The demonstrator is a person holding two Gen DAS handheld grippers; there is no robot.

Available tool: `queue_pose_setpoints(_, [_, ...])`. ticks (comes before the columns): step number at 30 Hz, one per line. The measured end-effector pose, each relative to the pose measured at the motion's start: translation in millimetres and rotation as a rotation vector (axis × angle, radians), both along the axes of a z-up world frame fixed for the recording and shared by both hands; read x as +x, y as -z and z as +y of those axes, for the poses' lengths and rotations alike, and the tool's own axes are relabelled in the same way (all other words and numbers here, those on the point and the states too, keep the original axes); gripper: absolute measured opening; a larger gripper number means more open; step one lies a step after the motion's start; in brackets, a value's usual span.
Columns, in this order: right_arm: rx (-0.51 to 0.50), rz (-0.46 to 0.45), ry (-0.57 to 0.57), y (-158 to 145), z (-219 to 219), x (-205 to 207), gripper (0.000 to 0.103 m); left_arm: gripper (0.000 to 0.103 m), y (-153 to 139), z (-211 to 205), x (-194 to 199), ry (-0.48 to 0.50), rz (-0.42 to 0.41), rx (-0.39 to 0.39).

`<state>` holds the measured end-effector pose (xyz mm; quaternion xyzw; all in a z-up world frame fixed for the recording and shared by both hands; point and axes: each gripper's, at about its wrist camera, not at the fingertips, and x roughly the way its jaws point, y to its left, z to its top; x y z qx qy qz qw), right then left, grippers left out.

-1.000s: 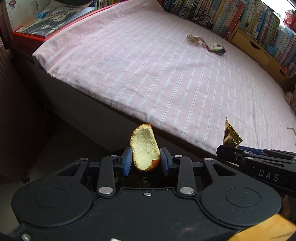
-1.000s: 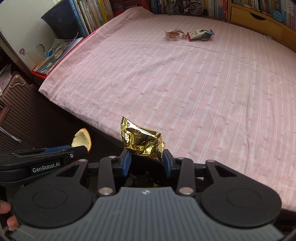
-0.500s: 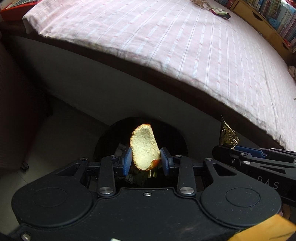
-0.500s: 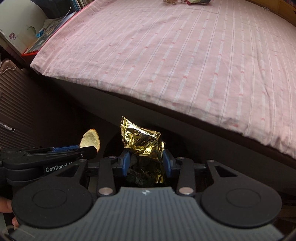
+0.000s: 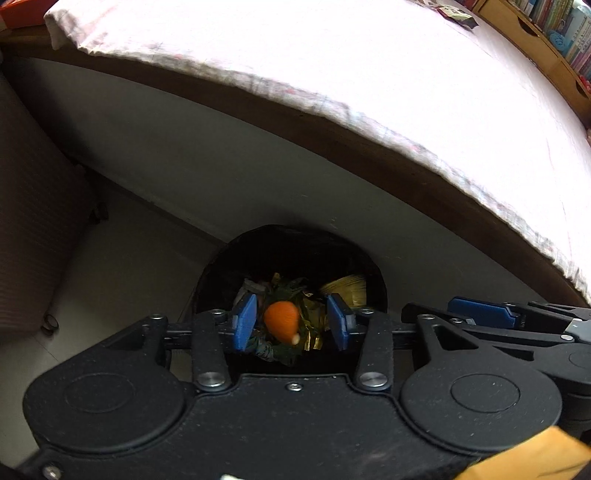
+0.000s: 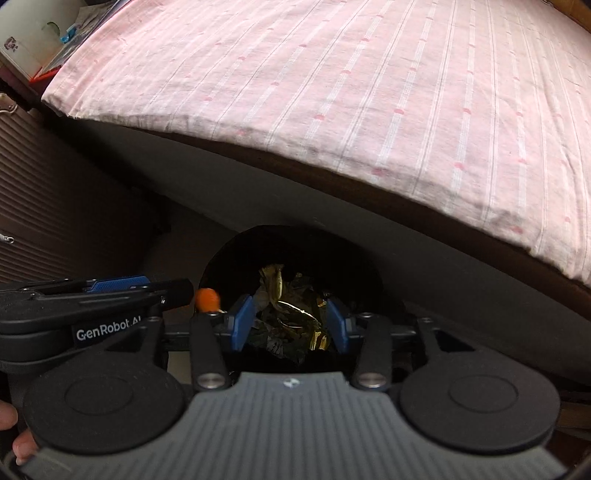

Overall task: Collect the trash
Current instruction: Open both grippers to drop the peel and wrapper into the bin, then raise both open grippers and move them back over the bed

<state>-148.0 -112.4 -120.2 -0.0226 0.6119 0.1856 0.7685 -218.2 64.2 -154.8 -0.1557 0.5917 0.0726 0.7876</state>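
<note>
Over the black bin (image 5: 295, 243), both the left gripper (image 5: 291, 323) and right gripper (image 6: 290, 319) are opening, the orange peel (image 5: 281, 321) dropping free, while wrappers (image 5: 456, 13) remain on the bed (image 6: 369, 92).

My left wrist view looks steeply down, close over the black bin (image 5: 291, 254) beside the bed (image 5: 369, 92). My right wrist view faces the same way from just alongside. Both share the bin (image 6: 295, 251) mouth, the bed (image 6: 332, 92) edge and each other's gripper.
</note>
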Motion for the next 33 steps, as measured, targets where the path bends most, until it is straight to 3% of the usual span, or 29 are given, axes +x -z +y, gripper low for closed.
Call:
queue_pose_setpoints(9, [0.012,-0.008,-0.014,-7,0,8,0.064,0.048,-16,2,-6,-0.015,-0.037,0.023])
queue_pose_setpoints(17, [0.094,-0.14,0.024,-58,-27,23,0.064,0.06,-67,2,7,0.016,-0.17,0.049])
queue_pose_setpoints(25, [0.147,-0.315,0.143,-120,-65,91,0.069,0.073,-124,-24,80,0.051,-0.33,0.078])
queue_pose_setpoints(29, [0.14,-0.368,0.188,-130,-89,132,0.071,0.074,-138,-40,129,0.05,-0.377,0.063])
queue_pose_setpoints(33, [0.135,-0.421,0.219,-134,-102,176,0.072,0.073,-147,-43,182,-0.019,-0.413,0.038])
